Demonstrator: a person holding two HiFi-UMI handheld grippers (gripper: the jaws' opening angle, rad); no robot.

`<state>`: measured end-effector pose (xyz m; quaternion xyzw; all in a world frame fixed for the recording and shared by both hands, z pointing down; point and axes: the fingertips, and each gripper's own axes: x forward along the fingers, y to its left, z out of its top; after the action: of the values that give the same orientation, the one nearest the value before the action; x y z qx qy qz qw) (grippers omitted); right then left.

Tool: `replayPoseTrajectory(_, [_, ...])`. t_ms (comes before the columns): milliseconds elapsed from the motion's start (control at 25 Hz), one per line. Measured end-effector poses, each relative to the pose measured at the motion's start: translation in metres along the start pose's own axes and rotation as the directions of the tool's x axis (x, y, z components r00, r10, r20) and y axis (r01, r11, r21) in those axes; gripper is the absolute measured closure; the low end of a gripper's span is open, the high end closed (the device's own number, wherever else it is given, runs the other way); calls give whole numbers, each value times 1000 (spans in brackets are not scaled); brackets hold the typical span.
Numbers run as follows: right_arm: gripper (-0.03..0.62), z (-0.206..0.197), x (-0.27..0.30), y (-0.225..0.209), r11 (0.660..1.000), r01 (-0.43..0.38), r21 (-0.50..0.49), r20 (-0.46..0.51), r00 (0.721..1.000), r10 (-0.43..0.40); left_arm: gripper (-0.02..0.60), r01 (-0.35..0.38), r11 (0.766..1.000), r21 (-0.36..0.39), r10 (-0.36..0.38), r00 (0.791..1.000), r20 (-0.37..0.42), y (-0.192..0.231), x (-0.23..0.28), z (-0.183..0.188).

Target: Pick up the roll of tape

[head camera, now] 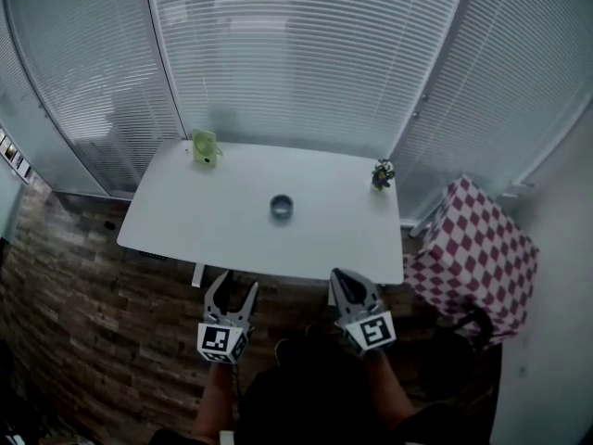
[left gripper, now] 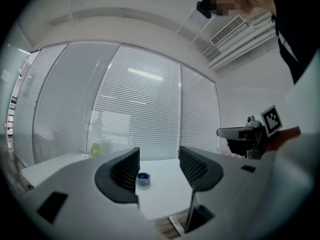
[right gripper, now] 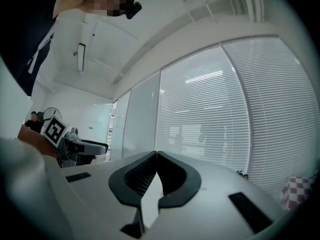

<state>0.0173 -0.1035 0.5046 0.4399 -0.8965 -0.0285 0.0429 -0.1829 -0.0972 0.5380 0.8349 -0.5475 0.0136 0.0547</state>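
A blue roll of tape (head camera: 282,208) lies flat near the middle of the white table (head camera: 204,219). In the left gripper view the roll of tape (left gripper: 143,178) shows small and far off between the jaws. My left gripper (head camera: 231,298) is open and hangs short of the table's near edge. My right gripper (head camera: 347,284) is shut with nothing in it, also short of the near edge. Both are well away from the tape. In its own view the left gripper (left gripper: 159,167) holds nothing, and the right gripper (right gripper: 156,155) has its tips touching.
A green object (head camera: 205,147) stands at the table's far left corner and a small plant (head camera: 383,173) at the far right. A red-and-white checked box (head camera: 474,253) sits right of the table. Blinds cover glass walls behind; the floor is wood-patterned.
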Motion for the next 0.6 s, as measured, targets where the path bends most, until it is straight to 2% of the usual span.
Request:
replayPoseTrajectory(120, [586, -3, 7, -4, 1000, -2, 10, 2, 1000, 2, 350, 27, 1000, -1, -27, 1000, 6, -2, 11, 3])
replayPoseTrajectory(320, [586, -18, 25, -14, 1000, -14, -11, -51, 999, 13, 350, 7, 1000, 5, -7, 1000, -18, 10, 23, 3])
replayPoseTrajectory(480, [586, -4, 50, -22, 999, -35, -8, 20, 999, 35, 350, -1, 1000, 22, 1, 1000, -6, 26, 38, 1])
replayPoseTrajectory(600, [586, -12, 65, -31, 999, -44, -14, -15, 999, 44, 350, 10, 999, 46, -10, 1000, -3, 30, 54, 6])
